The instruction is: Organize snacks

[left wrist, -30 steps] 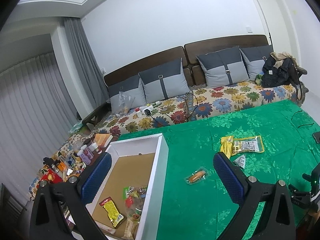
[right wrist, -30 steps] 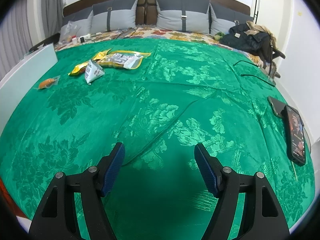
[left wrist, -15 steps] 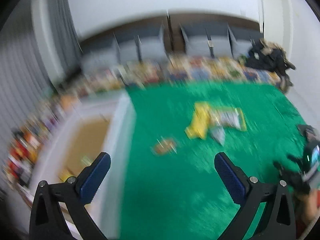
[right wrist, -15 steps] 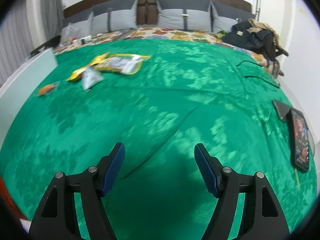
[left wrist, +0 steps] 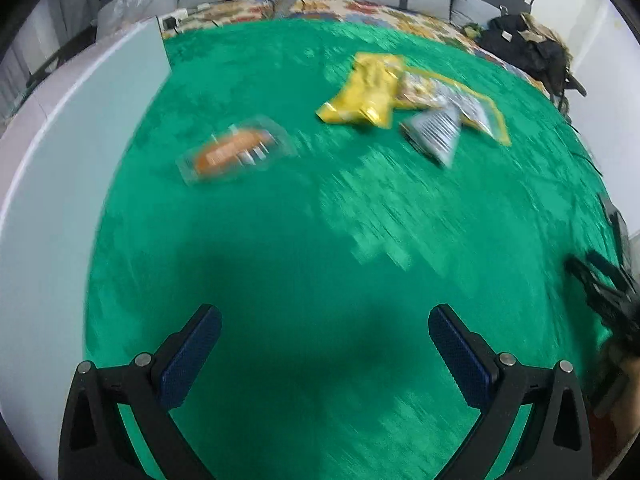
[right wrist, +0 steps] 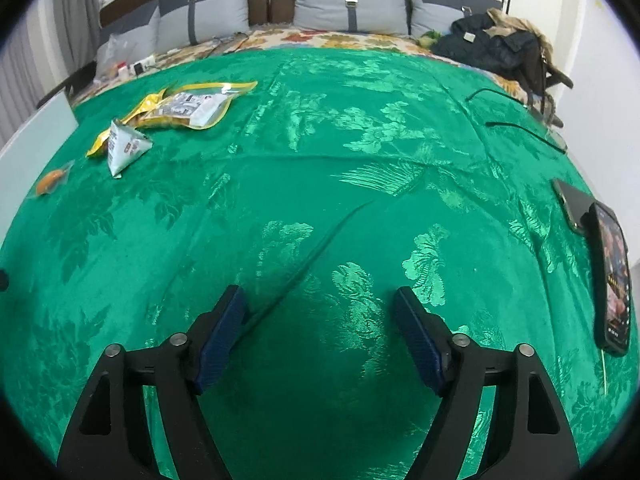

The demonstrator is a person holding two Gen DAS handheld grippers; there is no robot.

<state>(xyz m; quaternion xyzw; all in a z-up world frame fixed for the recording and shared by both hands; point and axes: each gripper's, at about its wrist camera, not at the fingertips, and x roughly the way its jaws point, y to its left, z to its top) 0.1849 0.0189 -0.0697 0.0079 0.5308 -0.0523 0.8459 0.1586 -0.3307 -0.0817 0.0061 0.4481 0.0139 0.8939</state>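
Note:
My left gripper (left wrist: 324, 320) is open and empty, pointing steeply down over the green cloth (left wrist: 304, 240). Ahead of it, blurred, lie an orange snack in a clear wrapper (left wrist: 236, 150), a yellow packet (left wrist: 364, 92), a silver triangular packet (left wrist: 436, 132) and a yellow-edged clear bag (left wrist: 476, 108). The white box wall (left wrist: 60, 160) runs along the left. My right gripper (right wrist: 320, 296) hangs over bare cloth, its jaws opening with nothing between them. Far to its upper left are the silver packet (right wrist: 126, 146), the clear bag (right wrist: 192, 106) and the orange snack (right wrist: 50, 180).
Two phones (right wrist: 612, 272) lie at the cloth's right edge, with black cables (right wrist: 520, 128) behind them. A sofa with grey cushions (right wrist: 348, 4) and a dark bag (right wrist: 492, 44) stands behind. The other gripper's black frame (left wrist: 608, 300) shows at the right edge of the left wrist view.
The left gripper has dropped and tipped down toward the cloth; the box's inside has left its view and the snacks look nearer. The right gripper's jaws stand slightly wider.

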